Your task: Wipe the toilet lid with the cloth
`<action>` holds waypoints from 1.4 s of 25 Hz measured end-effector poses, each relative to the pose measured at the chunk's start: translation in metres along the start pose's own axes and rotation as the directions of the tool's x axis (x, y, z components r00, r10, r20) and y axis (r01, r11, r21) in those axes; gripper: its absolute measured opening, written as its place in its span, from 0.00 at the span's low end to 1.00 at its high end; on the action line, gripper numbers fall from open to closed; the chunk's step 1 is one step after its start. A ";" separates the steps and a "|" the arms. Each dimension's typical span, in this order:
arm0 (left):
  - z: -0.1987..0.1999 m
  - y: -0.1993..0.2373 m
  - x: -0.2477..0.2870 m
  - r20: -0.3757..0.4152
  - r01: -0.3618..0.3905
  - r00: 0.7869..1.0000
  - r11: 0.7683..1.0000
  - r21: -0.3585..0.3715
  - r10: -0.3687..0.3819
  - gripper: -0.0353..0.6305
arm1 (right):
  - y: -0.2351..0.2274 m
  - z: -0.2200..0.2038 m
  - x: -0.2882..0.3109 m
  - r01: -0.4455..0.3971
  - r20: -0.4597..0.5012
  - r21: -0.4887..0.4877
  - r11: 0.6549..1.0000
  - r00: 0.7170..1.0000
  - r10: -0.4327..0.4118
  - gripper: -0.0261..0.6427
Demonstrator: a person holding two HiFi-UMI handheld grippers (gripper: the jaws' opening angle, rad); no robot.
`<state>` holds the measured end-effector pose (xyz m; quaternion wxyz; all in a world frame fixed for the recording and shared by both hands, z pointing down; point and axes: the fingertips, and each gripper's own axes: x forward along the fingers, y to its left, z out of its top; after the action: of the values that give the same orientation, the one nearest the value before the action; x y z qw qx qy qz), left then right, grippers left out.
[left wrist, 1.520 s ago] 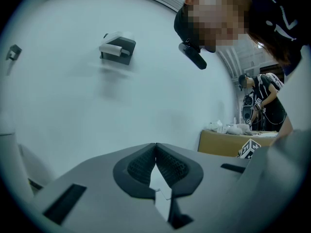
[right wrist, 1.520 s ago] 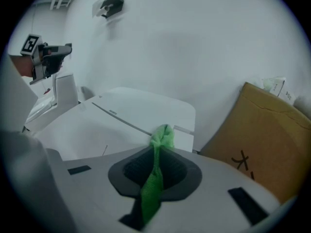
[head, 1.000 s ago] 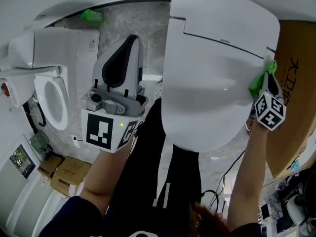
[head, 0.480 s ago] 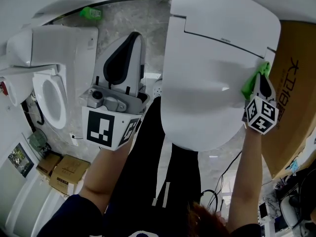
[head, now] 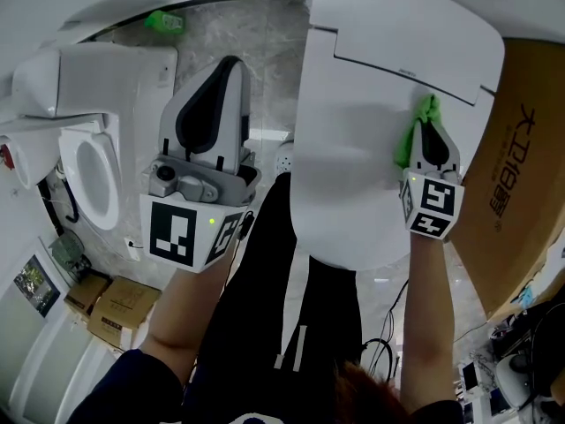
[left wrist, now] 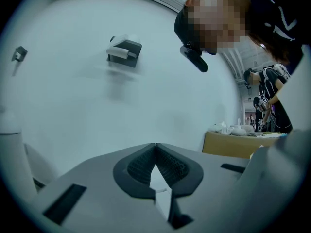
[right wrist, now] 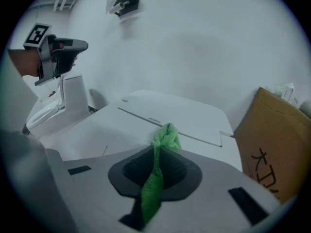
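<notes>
A white toilet lid fills the upper right of the head view and lies closed; it shows too in the right gripper view as the toilet lid. My right gripper is shut on a green cloth, which rests on the lid's right part near the hinge end. The green cloth bunches out past the jaw tips and trails back between them. My left gripper hangs left of the lid over the floor, shut with nothing in it. In the left gripper view the left gripper faces a bare white wall.
A brown cardboard box stands right against the lid's right side. A second white toilet sits at the far left, with small cartons on the floor below it. A green item lies on the marble floor at the back. Cables trail near my legs.
My right gripper has carried the cloth leftward and up from the lid's right edge onto its top surface. The left gripper has stayed almost still.
</notes>
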<state>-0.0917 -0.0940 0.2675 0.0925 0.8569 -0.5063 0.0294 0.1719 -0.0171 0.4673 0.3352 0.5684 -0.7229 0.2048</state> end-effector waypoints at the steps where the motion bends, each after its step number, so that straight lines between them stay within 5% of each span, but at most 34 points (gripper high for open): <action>1: 0.002 0.002 -0.001 0.007 -0.003 1.000 1.000 -0.001 0.003 0.08 | 0.011 0.004 0.002 -0.016 0.004 -0.009 1.000 1.000 0.016 0.11; 18: 0.006 0.027 -0.015 0.009 -0.048 0.999 0.999 0.009 0.048 0.08 | 0.165 0.054 0.027 -0.293 -0.015 -0.137 0.946 0.956 0.294 0.11; 35: 0.005 0.034 -0.024 0.007 -0.063 0.998 0.998 0.011 0.063 0.08 | 0.245 0.040 0.004 -0.570 -0.119 -0.242 0.785 0.821 0.559 0.11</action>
<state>-0.1335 -0.0900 0.2638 0.0850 0.8412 -0.5331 0.0322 -0.0739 0.0193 0.4637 0.3466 0.2717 -0.8734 0.2080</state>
